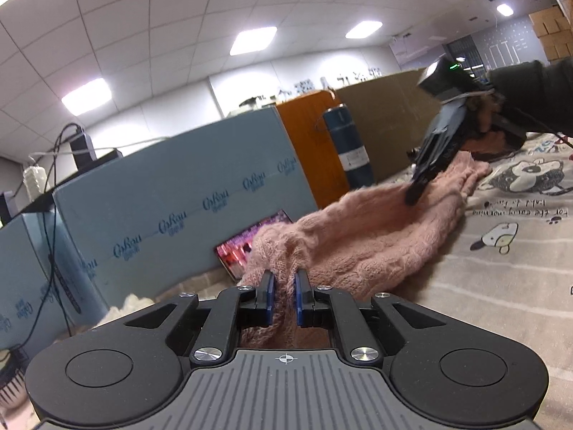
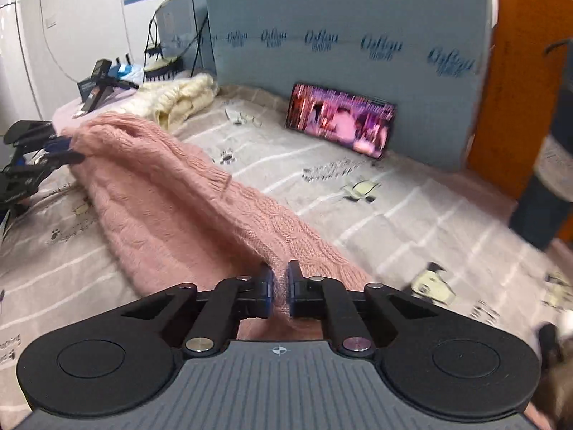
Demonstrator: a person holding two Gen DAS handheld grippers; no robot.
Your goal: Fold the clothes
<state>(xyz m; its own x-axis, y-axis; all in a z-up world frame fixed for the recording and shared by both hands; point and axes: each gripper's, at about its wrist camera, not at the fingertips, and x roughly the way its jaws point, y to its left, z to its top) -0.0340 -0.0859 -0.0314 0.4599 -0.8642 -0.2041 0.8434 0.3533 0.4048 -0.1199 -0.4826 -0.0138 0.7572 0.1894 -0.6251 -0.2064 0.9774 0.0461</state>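
A pink cable-knit sweater point(image 1: 361, 236) lies stretched across the printed bedsheet point(image 1: 501, 286). My left gripper point(image 1: 285, 279) is shut on one end of it, knit pinched between the blue pads. My right gripper point(image 2: 280, 276) is shut on the other end of the pink sweater point(image 2: 172, 193). In the left wrist view the right gripper point(image 1: 415, 193) shows at the far end, held by a hand. In the right wrist view the left gripper point(image 2: 68, 150) shows at the far left, clamped on the knit. The sweater sags between them, partly lifted.
A phone point(image 2: 340, 122) with a bright screen leans on a blue foam board point(image 2: 340, 36) at the back. A cream knit garment point(image 2: 179, 96) lies at the back left. An orange panel point(image 2: 519, 107) and a dark blue cylinder point(image 1: 349, 143) stand at the right.
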